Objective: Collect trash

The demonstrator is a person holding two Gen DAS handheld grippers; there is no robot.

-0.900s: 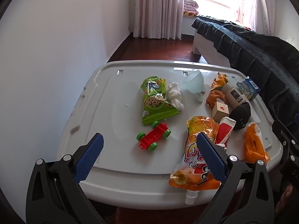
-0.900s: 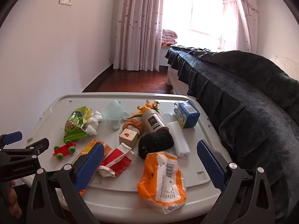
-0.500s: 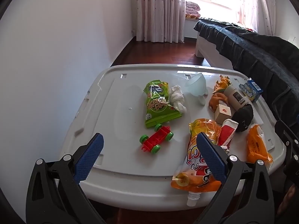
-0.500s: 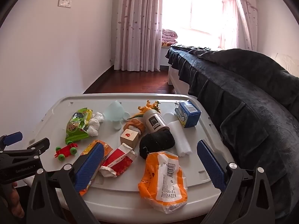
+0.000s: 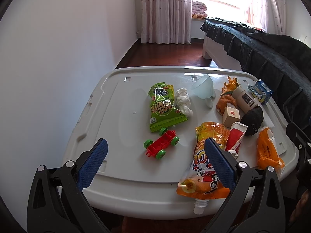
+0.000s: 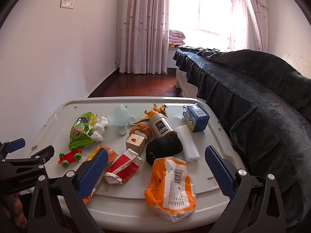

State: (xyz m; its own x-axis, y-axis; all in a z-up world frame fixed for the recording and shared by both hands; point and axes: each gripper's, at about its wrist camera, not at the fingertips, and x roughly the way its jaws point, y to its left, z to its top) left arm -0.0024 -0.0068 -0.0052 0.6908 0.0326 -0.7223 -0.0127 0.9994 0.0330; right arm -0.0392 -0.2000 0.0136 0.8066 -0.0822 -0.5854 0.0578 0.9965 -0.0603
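A white bin lid (image 5: 116,120) (image 6: 211,176) carries the litter. A green snack bag (image 5: 162,108) (image 6: 80,131) lies beside a crumpled tissue (image 5: 183,102) (image 6: 99,129). An orange drink pouch (image 5: 206,165) (image 6: 97,167) sits at the near edge, next to a red-and-white carton (image 5: 236,137) (image 6: 123,168) and an orange wrapper (image 5: 267,149) (image 6: 171,184). My left gripper (image 5: 155,162) hovers open over the lid's near edge, nothing between its pads. My right gripper (image 6: 155,170) hangs open above the orange wrapper.
Toys share the lid: a red car (image 5: 161,145) (image 6: 69,156), wooden block (image 6: 135,142), orange dinosaur (image 6: 154,112), black plush (image 6: 165,149), a cup (image 6: 162,126), clear funnel (image 5: 203,89), blue box (image 6: 196,117), white foam roll (image 6: 188,141). A dark-covered bed (image 6: 252,97) borders the right side; a wall runs left.
Both grippers have drawn back and tilted up slightly, so the lid and its items sit lower and a bit farther in each view. Jaws stay wide.
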